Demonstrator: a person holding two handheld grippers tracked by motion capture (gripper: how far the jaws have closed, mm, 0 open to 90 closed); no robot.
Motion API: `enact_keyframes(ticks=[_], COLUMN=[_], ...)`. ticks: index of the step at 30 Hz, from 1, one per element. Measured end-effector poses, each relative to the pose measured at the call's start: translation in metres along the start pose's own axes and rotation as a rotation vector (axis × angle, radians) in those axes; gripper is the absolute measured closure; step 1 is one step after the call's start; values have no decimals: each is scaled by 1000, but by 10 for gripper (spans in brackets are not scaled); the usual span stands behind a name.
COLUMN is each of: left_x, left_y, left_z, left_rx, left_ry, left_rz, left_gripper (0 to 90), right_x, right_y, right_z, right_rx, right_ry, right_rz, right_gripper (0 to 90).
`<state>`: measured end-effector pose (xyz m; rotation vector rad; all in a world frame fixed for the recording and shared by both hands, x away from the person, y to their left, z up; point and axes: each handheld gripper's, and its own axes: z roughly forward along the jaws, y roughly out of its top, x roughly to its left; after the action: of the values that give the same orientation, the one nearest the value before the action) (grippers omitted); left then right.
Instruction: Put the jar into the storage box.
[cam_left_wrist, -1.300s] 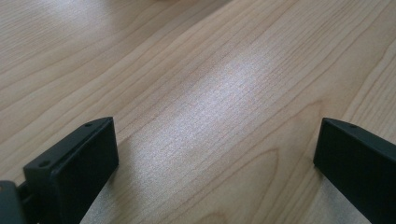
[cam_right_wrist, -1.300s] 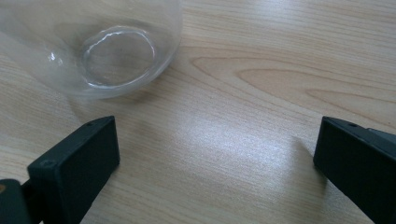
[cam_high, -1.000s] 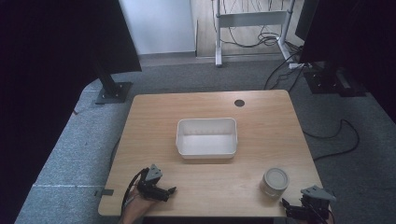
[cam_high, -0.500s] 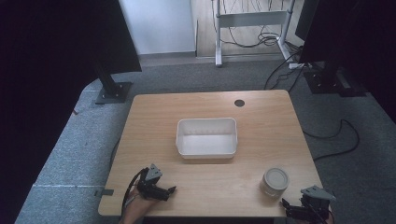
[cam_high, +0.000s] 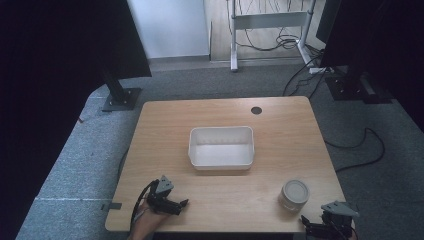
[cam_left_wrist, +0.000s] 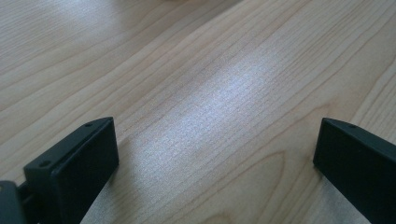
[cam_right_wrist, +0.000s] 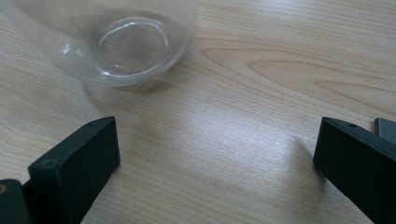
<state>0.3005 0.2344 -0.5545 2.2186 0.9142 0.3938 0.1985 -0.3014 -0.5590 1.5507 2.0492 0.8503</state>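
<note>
white tub (cam_high: 221, 146) — empty | clear jar (cam_high: 294, 194) — upright | left gripper (cam_left_wrist: 217, 154), right gripper (cam_right_wrist: 217, 156) — jaws wide

Light wooden desk (cam_high: 160, 130): white rectangular plastic tub (cam_high: 221, 147) at centre; clear round glass jar (cam_high: 294, 194) at 4 o'clock; left hand-held gripper (cam_high: 176, 205) at 7; right hand-held gripper (cam_high: 312, 226) at 5.

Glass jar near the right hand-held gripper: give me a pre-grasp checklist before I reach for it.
1. Right hand-held gripper jaws wide apart: ok.
2. Nothing between its jaws: ok.
3. Glass jar upright on the table: ok.
4. Jar centred between the jaws: not ok, it sits off toward one jaw in the right gripper view.
5. White bin empty and apart from the jar: ok.
6. Left hand-held gripper open, holding nothing: ok.
</note>
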Motion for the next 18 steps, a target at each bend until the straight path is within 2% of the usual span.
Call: enact_keyframes(ticks=[6,18], left_x=[0,0], left_y=[0,0], left_z=[0,0], left_rx=[0,0], left_ry=[0,0], left_rz=[0,0], left_gripper=[0,0], right_x=[3,11], right_y=[2,11], right_z=[-7,-18], right_rx=[-23,-78], right_ry=[8,67], right_rz=[0,-18], right_gripper=[0,0])
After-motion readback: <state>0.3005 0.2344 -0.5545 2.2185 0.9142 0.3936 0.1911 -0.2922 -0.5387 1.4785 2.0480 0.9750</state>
